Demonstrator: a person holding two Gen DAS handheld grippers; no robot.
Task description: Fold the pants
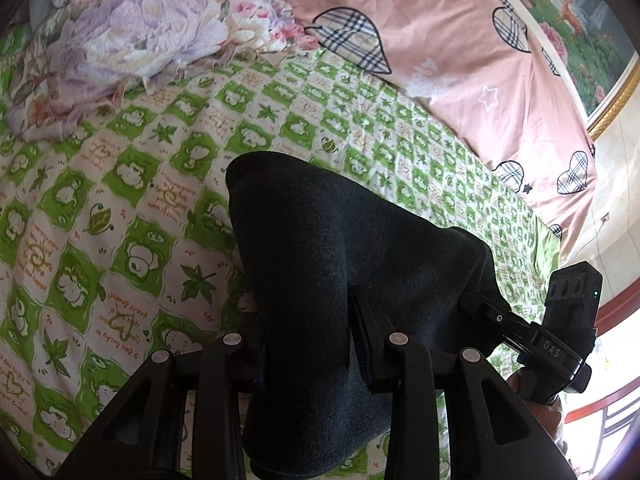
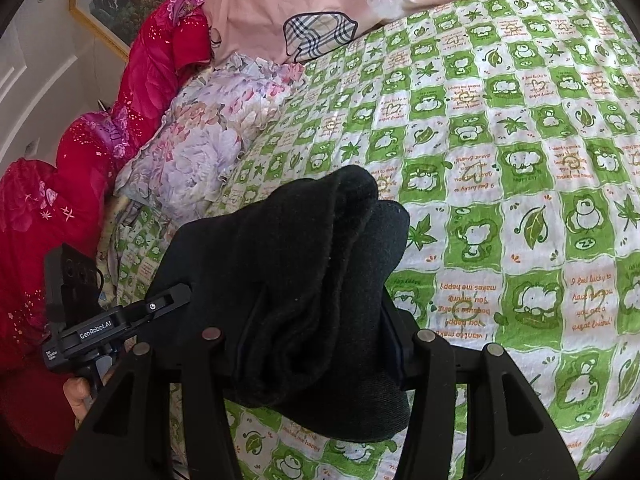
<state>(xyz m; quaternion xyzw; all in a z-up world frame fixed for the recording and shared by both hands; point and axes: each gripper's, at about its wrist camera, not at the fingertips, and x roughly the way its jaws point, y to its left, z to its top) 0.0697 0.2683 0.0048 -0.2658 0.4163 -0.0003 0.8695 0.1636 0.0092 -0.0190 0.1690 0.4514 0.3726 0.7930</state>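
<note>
The dark pants (image 1: 332, 248) hang bunched over the green-and-white bedsheet (image 1: 120, 220). My left gripper (image 1: 308, 344) is shut on one part of the dark fabric, which drapes over and below its fingers. My right gripper (image 2: 320, 344) is shut on another bunched, layered part of the pants (image 2: 304, 248). Each gripper shows in the other's view: the right one at the right edge (image 1: 492, 312), the left one at the left edge (image 2: 160, 304), both clamped on the same cloth. The fingertips are hidden by fabric.
A floral quilt (image 1: 132, 40) and a pink blanket with plaid hearts (image 1: 440, 40) lie at the bed's far side. A red quilt (image 2: 72, 184) is piled at the left. A framed painting (image 1: 580, 20) hangs on the wall.
</note>
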